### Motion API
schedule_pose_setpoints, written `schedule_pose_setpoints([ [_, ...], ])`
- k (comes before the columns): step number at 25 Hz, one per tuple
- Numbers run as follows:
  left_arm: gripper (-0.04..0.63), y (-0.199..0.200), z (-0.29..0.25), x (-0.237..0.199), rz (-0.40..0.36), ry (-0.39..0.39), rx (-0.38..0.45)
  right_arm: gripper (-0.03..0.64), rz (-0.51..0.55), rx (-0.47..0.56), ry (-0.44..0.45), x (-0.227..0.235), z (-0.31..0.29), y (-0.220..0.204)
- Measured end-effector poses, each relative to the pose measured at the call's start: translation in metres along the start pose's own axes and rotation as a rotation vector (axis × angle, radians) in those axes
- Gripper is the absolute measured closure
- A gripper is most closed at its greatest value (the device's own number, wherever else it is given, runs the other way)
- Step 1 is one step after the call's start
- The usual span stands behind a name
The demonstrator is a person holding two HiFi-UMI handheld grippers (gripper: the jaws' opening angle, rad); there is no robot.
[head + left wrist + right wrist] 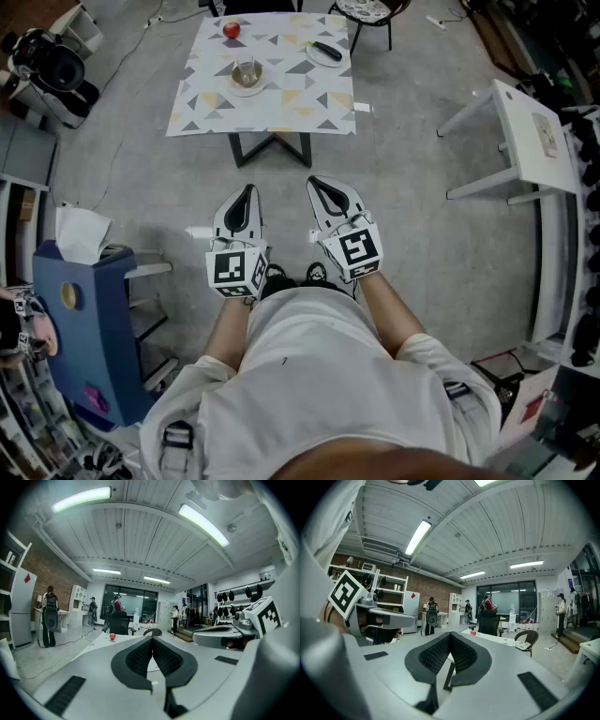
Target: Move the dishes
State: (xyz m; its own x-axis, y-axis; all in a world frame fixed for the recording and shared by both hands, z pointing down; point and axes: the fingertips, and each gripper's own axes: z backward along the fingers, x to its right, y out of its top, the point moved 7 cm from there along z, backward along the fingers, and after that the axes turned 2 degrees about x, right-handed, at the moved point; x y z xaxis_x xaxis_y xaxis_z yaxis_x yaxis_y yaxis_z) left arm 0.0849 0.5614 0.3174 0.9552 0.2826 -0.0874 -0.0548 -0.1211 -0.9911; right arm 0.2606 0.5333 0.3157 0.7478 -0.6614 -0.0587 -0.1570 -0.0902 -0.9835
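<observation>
**Dishes on far table, both tongs closed & empty**

Jaws together, nothing betw them: left gripper point(246, 199) & right gripper point(325, 192), held near body. Far table point(281, 112) holds near plate point(247, 89) w/ glass point(247, 70) on it, far-right plate point(323, 58) w/ dark utensil point(327, 50), apple point(231, 30) far left. Plates prob stiff, slick, breakable: pinch at rim, keep level or glass slides.

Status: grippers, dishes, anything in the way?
Left gripper shut, empty; right gripper shut, empty. Small white plate with glass cup and white plate with black utensil sit on patterned-cloth table ahead. Path looks open.
</observation>
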Motion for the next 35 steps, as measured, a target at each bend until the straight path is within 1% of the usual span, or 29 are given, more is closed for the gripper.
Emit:
schedule_pose_setpoints([
  [7,0.575,-0.010,-0.004,-0.012,0.000,-0.037,-0.025,0.618,-0.009,-0.017,0.027,-0.009,0.002,-0.013],
  [14,0.575,-0.031,-0.004,-0.028,-0.005,-0.101,-0.071,0.618,-0.019,-0.096,-0.058,-0.018,0.016,-0.038],
  [18,0.575,-0.037,-0.002,-0.040,0.005,-0.141,-0.083,0.606,-0.021,-0.129,-0.077,-0.027,0.011,-0.045],
  [21,0.575,-0.040,-0.001,-0.049,-0.002,-0.162,-0.082,0.593,-0.029,-0.137,-0.084,-0.035,0.001,-0.046],
  [23,0.575,-0.045,-0.002,-0.056,0.004,-0.158,-0.087,0.575,-0.042,-0.142,-0.085,-0.038,-0.009,-0.046],
  [25,0.575,-0.049,-0.001,-0.062,0.022,-0.145,-0.097,0.566,-0.033,-0.146,-0.077,-0.039,-0.016,-0.048],
  [30,0.575,-0.053,-0.003,-0.083,0.036,-0.106,-0.111,0.552,-0.018,-0.155,-0.034,-0.037,-0.045,-0.047],
  [35,0.575,-0.056,-0.022,-0.107,0.042,-0.054,-0.127,0.546,-0.019,-0.151,0.001,-0.019,-0.085,-0.051],
])
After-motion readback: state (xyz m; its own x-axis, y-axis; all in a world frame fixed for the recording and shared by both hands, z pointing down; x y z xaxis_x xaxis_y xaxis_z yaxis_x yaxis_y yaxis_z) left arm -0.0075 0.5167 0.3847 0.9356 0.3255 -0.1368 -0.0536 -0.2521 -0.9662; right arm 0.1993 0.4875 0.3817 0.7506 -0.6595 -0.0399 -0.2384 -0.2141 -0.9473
